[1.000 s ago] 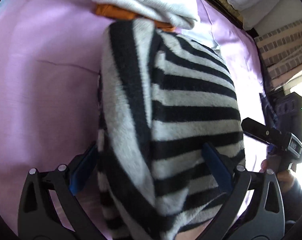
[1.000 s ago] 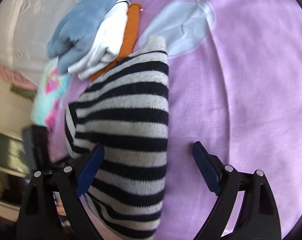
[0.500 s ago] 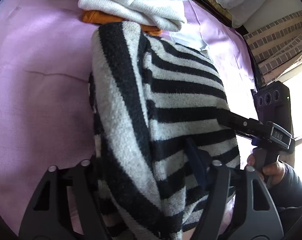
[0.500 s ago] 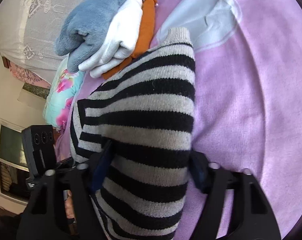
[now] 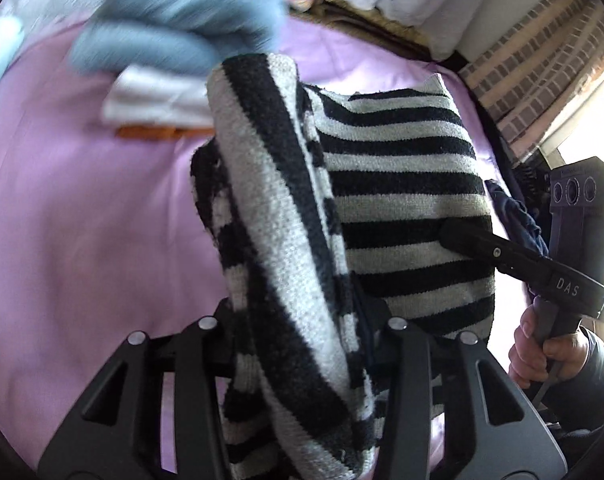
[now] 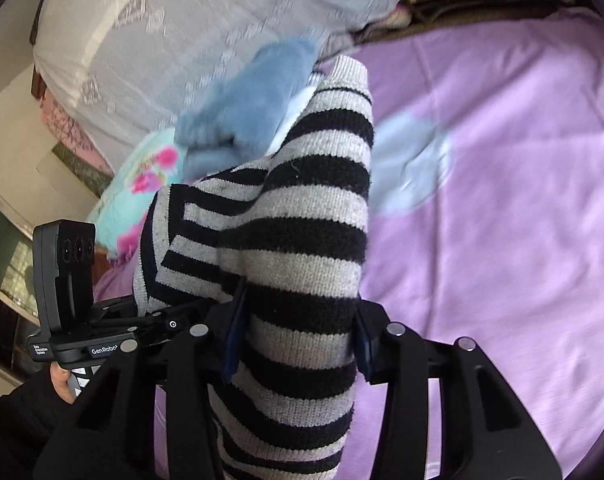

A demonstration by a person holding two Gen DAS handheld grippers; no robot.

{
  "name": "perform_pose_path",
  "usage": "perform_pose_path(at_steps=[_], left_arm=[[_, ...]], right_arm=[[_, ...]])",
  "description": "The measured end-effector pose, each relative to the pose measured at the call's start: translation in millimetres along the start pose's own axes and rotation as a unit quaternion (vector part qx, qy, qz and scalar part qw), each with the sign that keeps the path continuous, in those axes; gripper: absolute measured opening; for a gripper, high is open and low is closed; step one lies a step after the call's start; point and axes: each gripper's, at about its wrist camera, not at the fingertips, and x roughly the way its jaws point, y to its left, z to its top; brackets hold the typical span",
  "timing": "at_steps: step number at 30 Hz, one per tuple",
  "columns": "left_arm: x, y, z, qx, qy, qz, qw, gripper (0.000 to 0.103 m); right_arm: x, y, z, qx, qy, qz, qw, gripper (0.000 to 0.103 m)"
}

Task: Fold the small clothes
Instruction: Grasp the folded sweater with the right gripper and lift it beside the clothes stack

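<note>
Folding is in hand: both claws have a grip on the striped sweater (image 5: 401, 208) and hold it bunched above the purple bedsheet (image 5: 82, 208), so my guess is a fold-over or a carry toward the pile. The left gripper (image 5: 298, 328) sits at the bottom centre of its frame, its jaws clamped on a thick roll of the knit that runs up from between them toward the upper middle. The right gripper (image 6: 298, 336) is likewise pinched tight on a fold of the same sweater, low in its own frame, with the fabric rising to a peak near top centre. At the upper left of the left view lies a stack of folded clothes (image 5: 162, 92), blurred: blue on top, white under it, orange lowest. The sweater's far edge overlaps that stack in the picture; contact cannot be told. Next, I think, both claws should move together and lay the cloth flat before letting go
</note>
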Motion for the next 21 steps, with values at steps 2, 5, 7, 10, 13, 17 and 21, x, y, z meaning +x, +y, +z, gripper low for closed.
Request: perform_pose_path(at_steps=[2,5,7,10,13,17,21], left_arm=[[5,-17,16,0.014,-0.005,-0.003,0.9999,0.042],[20,-48,49,0.04,-0.012,-0.004,0.9991,0.042],[33,-69,75,0.053,-0.019,-0.002,0.9984,0.042],[54,-97,113,0.069,-0.029,0.005,0.9971,0.042],[73,-112,145,0.07,-0.041,0.015,0.9966,0.042],[97,-112,185,0.047,-0.046,0.025,0.9975,0.042],[120,-98,211,0.029,-0.046,0.036,0.9979,0.042]], right_arm=[[-14,-11,14,0.0,-0.015,-0.007,1.0,0.045],[-32,-34,41,0.001,-0.033,-0.017,0.999,0.045],[-41,-50,63,0.001,-0.044,-0.022,0.999,0.045],[-46,-74,91,0.006,-0.052,-0.026,0.998,0.046],[-44,-93,124,-0.001,-0.055,-0.027,0.998,0.046],[-25,-115,168,-0.022,-0.052,-0.026,0.998,0.046],[-5,-144,196,-0.028,-0.046,-0.022,0.998,0.046]])
